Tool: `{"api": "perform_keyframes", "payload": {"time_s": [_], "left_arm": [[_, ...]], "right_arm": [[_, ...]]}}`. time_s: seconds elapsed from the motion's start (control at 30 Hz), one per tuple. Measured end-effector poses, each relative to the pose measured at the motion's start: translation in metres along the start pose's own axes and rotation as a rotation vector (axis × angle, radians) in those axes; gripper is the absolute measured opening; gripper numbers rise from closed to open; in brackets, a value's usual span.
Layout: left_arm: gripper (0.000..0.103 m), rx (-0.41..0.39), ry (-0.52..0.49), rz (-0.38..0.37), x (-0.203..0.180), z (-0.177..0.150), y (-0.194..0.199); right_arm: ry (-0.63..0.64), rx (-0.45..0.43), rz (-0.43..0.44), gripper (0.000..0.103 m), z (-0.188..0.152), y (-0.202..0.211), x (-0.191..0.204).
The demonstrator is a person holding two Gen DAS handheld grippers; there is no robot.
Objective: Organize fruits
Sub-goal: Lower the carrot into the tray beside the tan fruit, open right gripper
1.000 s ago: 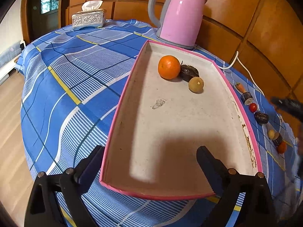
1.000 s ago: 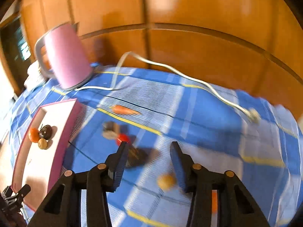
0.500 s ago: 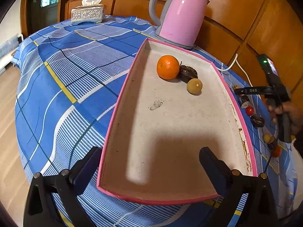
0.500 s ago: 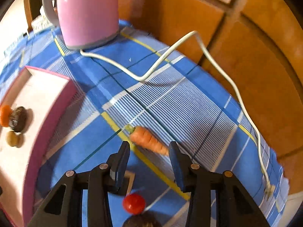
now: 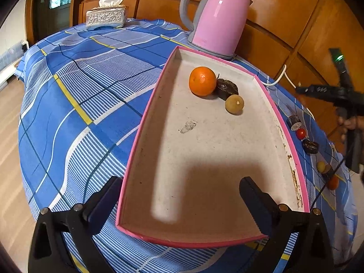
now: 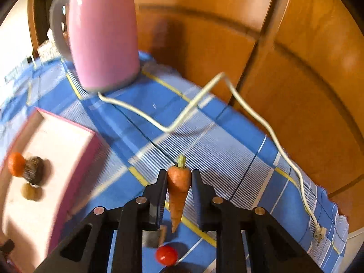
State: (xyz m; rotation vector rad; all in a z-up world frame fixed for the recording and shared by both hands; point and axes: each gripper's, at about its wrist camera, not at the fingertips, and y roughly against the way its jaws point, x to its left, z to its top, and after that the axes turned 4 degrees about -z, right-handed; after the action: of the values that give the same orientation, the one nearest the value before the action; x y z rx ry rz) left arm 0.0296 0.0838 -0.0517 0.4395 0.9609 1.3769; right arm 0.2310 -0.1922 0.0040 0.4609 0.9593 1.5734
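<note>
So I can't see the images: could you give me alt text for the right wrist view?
The right hand-held gripper is shut on a small carrot above a blue checked tablecloth. A pink kettle and pink-rimmed tray sit left.

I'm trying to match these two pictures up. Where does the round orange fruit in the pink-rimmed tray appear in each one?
Left wrist view: round orange fruit at upper centre, toward the far end of the pink-rimmed tray.
Right wrist view: orange fruit blurred at the far left edge, in the same tray.
Shared landmark: the pink electric kettle behind the tray.
</note>
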Motion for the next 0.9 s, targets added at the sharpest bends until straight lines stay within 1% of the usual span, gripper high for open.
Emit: {"api": "perform_keyframes", "payload": {"time_s": [0.07,0.13,0.23,0.3,0.33,0.37,0.43,0.53,0.57,0.6,0.63,0.8,0.9], "left_arm": [[0.103,-0.003,-0.008,0.005,-0.001,-0.001,0.000],[0.103,-0.003,-0.013,0.008,-0.002,-0.001,0.000],[0.103,-0.006,-0.018,0.009,-0.002,-0.003,0.000],[0.103,-0.005,-0.030,0.015,-0.003,-0.004,-0.001],[0.103,-0.005,-0.031,0.016,-0.003,-0.004,0.000],[0.103,-0.006,-0.030,0.015,-0.003,-0.005,0.000],[0.103,-0.008,-0.026,0.010,-0.002,-0.004,0.000],[0.103,-0.010,-0.022,0.008,-0.002,-0.005,0.001],[0.103,-0.010,-0.021,0.008,-0.002,-0.005,0.001],[0.103,-0.010,-0.022,0.008,-0.002,-0.006,0.002],[0.103,-0.011,-0.022,0.008,-0.002,-0.006,0.002],[0.103,-0.015,-0.025,0.010,-0.003,-0.006,0.001],[0.103,-0.015,-0.032,0.016,-0.004,-0.007,0.001]], "right_arm": [[-0.006,-0.029,0.040,0.021,0.001,0.019,0.007],[-0.024,-0.037,0.118,0.021,-0.001,0.032,0.021],[-0.058,-0.022,0.250,0.021,-0.006,0.037,0.044],[-0.081,-0.007,0.311,0.021,-0.011,0.038,0.058],[-0.099,0.004,0.357,0.021,-0.014,0.036,0.068],[-0.106,0.007,0.376,0.021,-0.017,0.037,0.074],[-0.119,0.015,0.394,0.021,-0.018,0.034,0.091],[-0.140,0.029,0.424,0.022,-0.018,0.029,0.104],[-0.146,0.032,0.420,0.023,-0.019,0.028,0.107],[-0.155,0.032,0.417,0.028,-0.019,0.027,0.109],[-0.168,0.029,0.414,0.030,-0.020,0.027,0.109],[-0.194,0.014,0.377,0.030,-0.031,0.039,0.099],[-0.195,-0.009,0.352,0.030,-0.044,0.053,0.093]]}}
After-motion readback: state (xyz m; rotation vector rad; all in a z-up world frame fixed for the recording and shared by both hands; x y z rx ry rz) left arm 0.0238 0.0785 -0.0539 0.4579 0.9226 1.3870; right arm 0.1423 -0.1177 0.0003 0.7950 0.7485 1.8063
